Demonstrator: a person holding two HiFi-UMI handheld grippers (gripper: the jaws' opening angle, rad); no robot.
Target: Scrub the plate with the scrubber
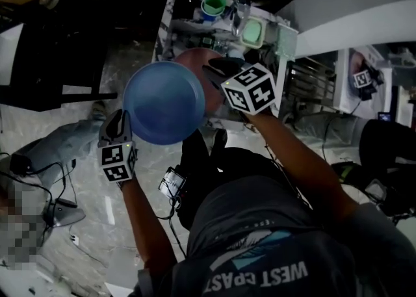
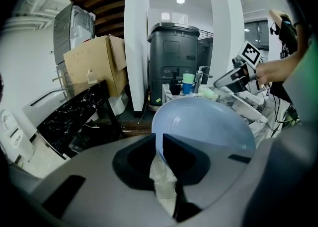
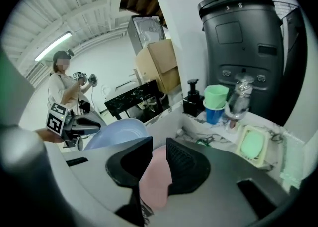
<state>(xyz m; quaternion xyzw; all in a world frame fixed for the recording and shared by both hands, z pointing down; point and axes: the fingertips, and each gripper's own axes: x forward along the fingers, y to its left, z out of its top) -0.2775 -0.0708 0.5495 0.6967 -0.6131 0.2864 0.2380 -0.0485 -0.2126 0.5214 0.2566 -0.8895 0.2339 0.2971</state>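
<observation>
My left tongs (image 2: 158,142) are clamped on the rim of the blue plate (image 1: 162,102). They hold it up off the counter by its near edge, with the broad face turned my way so the other hand can get at all of it. I judge that's why I grip only the lip: pads further in would cover what needs scrubbing. My right tongs (image 3: 159,144) stand partly apart just beside the plate's far edge, with pink showing in the gap. The head view shows a pink dish (image 1: 195,58) lying beyond and under the plate, so I take the pink to be that dish seen through the jaws and nothing gripped, though I can't be sure the pads are clear of it. I judge the scrubber to be the green pad (image 3: 253,145), which sits in its tray (image 3: 266,163) on the counter (image 3: 218,130), well apart from both tongs, so no scrubbing is under way. Only the left gripper view shows the rim actually pinched between the pads, because from above the marker cube hides that. Only the right gripper view shows the pad, the stacked cups (image 3: 215,103) beside it and a second person (image 3: 62,84) across the room. Only the head view shows the plate's whole round face at once.
</observation>
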